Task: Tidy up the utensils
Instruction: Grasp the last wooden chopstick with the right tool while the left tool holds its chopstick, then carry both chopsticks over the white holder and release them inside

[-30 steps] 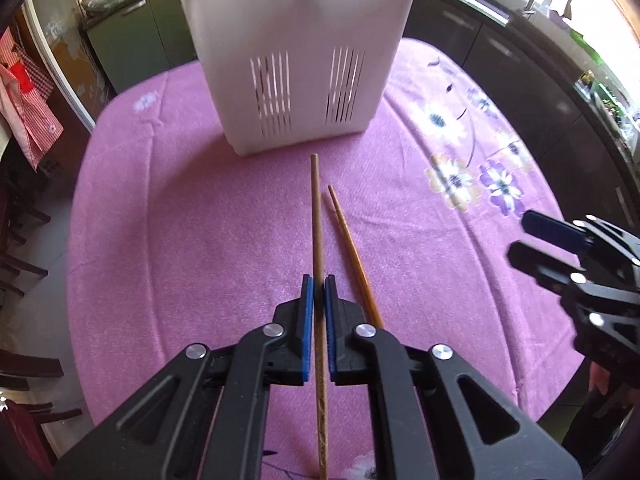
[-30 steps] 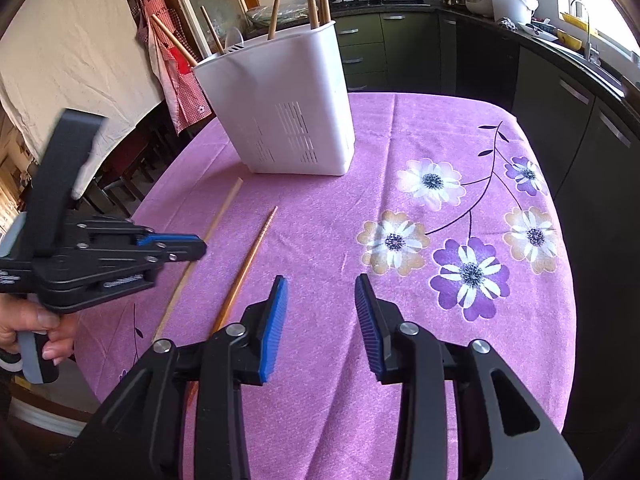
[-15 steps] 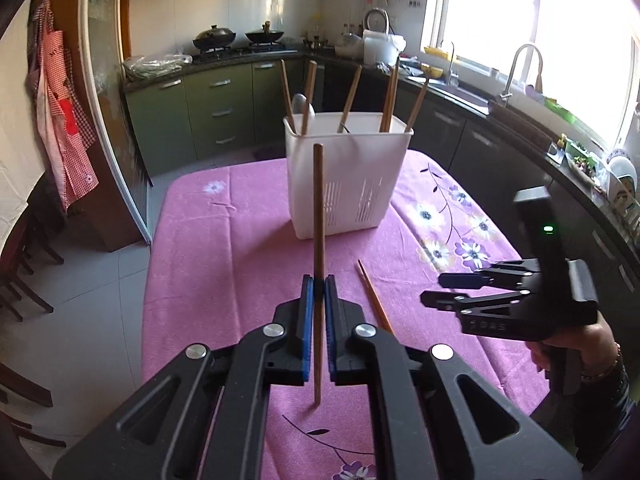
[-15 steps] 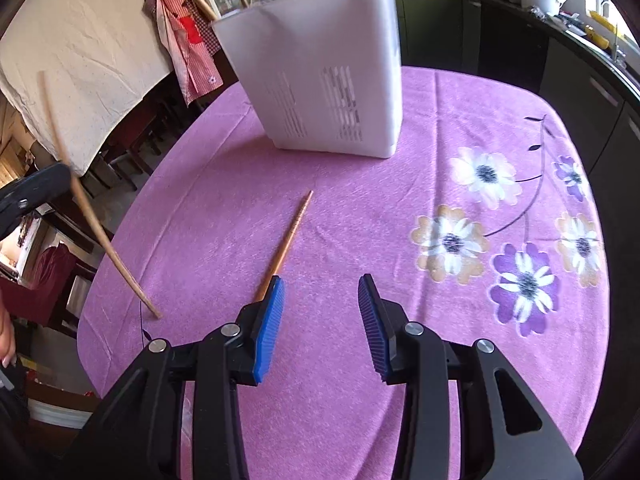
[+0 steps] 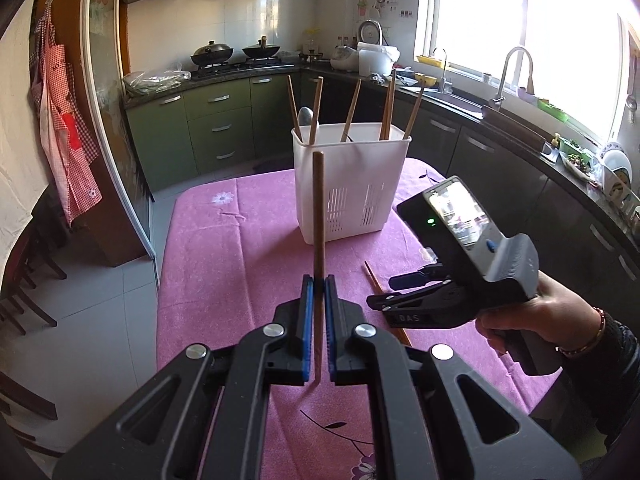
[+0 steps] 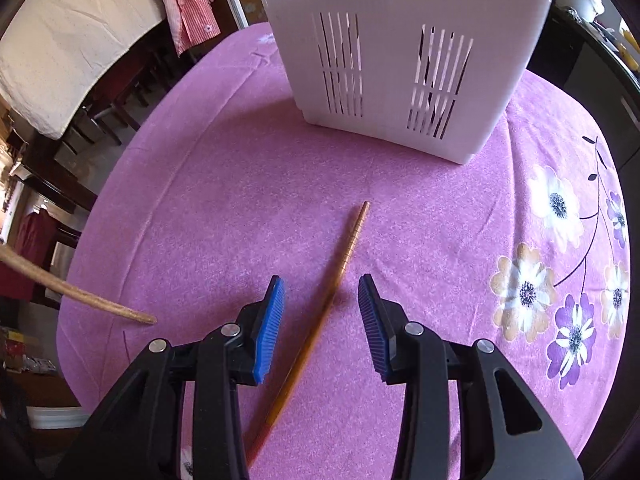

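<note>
**One chopstick lifted, one on the cloth**

Left wrist view: the left gripper (image 5: 316,292) has its blue pads pressed together on a wooden chopstick (image 5: 318,216), which stands upright in the grip, its lower tip clear of the purple tablecloth (image 5: 224,280). Beyond it, near the far end of the table, stands the white utensil basket (image 5: 352,184), with several chopsticks and a spoon leaning inside. To the right, a hand (image 5: 532,316) holds the right gripper (image 5: 394,292) low over a second chopstick (image 5: 372,276) lying on the cloth; only its far end shows past the fingers.

Right wrist view: the right gripper (image 6: 320,312) points steeply down at the table with its jaws spread. The second chopstick (image 6: 340,268) lies flat on the cloth in the gap between the pads, touching neither, its narrow ribbed end pointing toward the white utensil basket (image 6: 400,40), which fills the top of the view, well apart from that tip. At the left edge, the lower end of the lifted chopstick (image 6: 80,296) juts in above the cloth.
</note>
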